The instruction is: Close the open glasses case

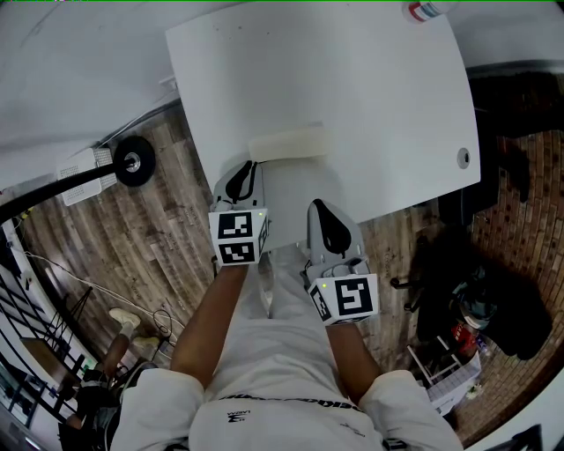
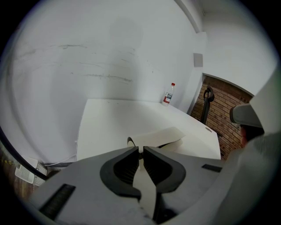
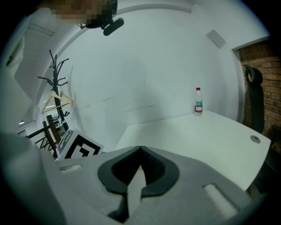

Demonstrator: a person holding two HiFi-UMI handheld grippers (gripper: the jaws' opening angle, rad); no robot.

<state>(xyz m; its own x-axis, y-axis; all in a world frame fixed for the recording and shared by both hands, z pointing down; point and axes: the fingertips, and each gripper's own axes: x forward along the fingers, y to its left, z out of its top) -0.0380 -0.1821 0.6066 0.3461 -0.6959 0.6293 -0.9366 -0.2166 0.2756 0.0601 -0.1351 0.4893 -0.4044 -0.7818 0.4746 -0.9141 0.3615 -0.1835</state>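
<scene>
A cream glasses case [image 1: 289, 144] lies on the white table [image 1: 370, 97], near its front edge. In the left gripper view the glasses case [image 2: 160, 136] shows its lid raised over a dark inside. My left gripper [image 1: 247, 172] hovers just short of the case's left end, its jaws shut on nothing [image 2: 141, 149]. My right gripper [image 1: 319, 211] is lower and to the right, at the table's front edge, a little short of the case. It is shut and empty too [image 3: 140, 149]. The case does not show in the right gripper view.
A water bottle [image 1: 427, 11] stands at the table's far right corner, also seen as the bottle [image 2: 168, 94] and the bottle [image 3: 198, 101]. A cable hole [image 1: 463, 158] sits near the table's right edge. A brick wall [image 2: 219, 110], a coat rack [image 3: 55, 88] and floor clutter [image 1: 467, 308] surround the table.
</scene>
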